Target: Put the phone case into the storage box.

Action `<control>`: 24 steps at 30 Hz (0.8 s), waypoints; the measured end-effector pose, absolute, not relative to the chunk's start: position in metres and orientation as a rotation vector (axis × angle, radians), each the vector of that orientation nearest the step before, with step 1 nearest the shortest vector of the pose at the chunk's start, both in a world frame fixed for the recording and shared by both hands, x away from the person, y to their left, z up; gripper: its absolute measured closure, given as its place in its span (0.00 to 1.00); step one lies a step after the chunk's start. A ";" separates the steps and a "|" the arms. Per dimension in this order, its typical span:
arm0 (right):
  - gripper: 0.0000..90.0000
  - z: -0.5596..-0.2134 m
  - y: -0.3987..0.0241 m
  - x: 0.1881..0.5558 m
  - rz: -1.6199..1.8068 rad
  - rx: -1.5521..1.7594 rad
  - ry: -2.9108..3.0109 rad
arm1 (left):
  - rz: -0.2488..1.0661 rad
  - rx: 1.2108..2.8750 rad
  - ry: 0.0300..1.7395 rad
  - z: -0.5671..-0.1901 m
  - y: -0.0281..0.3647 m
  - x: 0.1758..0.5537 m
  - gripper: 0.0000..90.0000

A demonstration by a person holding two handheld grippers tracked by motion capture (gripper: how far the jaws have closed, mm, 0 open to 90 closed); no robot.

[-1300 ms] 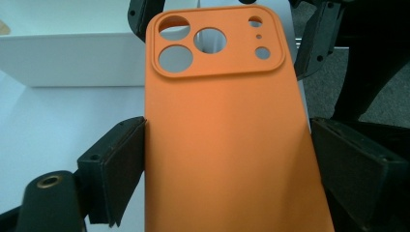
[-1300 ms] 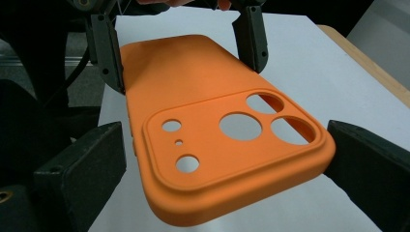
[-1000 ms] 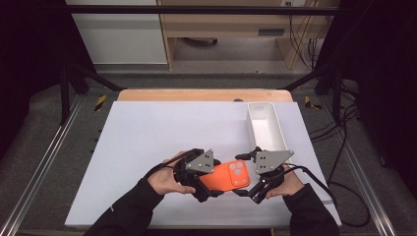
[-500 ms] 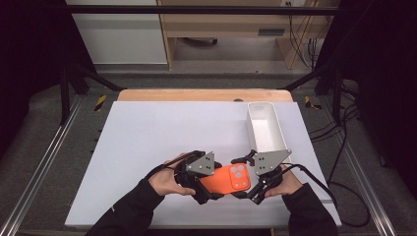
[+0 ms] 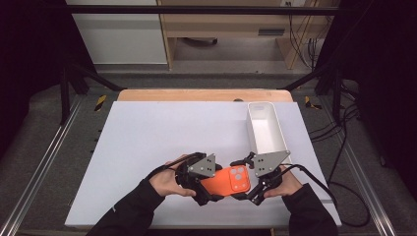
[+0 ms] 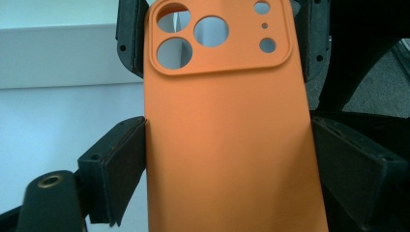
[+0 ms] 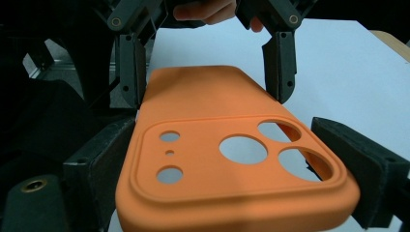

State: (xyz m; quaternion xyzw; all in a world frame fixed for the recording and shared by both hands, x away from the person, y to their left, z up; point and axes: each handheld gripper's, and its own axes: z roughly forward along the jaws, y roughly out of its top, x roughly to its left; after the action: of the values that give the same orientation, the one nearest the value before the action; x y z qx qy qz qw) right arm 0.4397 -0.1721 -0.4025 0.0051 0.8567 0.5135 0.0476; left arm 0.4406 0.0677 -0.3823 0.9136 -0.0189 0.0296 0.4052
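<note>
An orange phone case (image 5: 231, 181) with round camera cut-outs hangs just above the white table, held between both grippers. My left gripper (image 5: 212, 186) is shut on the plain end, its pads pressing both long edges of the case (image 6: 227, 135). My right gripper (image 5: 244, 183) is on the camera end. Its jaws have just been closing with the case (image 7: 217, 121) between them, and both pads now touch its sides. In the right gripper view, the left gripper (image 7: 205, 72) clamps the far end. In the left gripper view, the right gripper (image 6: 220, 43) sits at the top.
A white rectangular bin (image 5: 265, 130) stands empty at the right, just beyond the right hand. The white table top (image 5: 162, 132) spreads out to the left and behind. A wooden strip (image 5: 196, 95) runs along its far edge, and cables trail off at the right.
The right gripper's jaws have closed in on the camera end of the case. Both hands and the case have stayed where they were.
</note>
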 end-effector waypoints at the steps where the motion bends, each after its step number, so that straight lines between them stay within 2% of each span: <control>1: 0.14 -0.403 -0.172 0.440 1.571 0.013 2.618 | 0.071 2.305 -0.048 -0.382 0.068 0.441 0.16; 24: 0.17 -0.404 -0.173 0.440 1.585 0.003 2.683 | 0.081 2.338 -0.093 -0.385 0.065 0.437 0.16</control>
State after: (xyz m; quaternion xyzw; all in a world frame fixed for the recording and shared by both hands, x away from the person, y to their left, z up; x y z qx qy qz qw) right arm 0.4398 -0.1729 -0.4043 0.0011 0.8609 0.5086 0.0125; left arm 0.4367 0.0650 -0.3854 0.9198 -0.0368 0.0318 0.3894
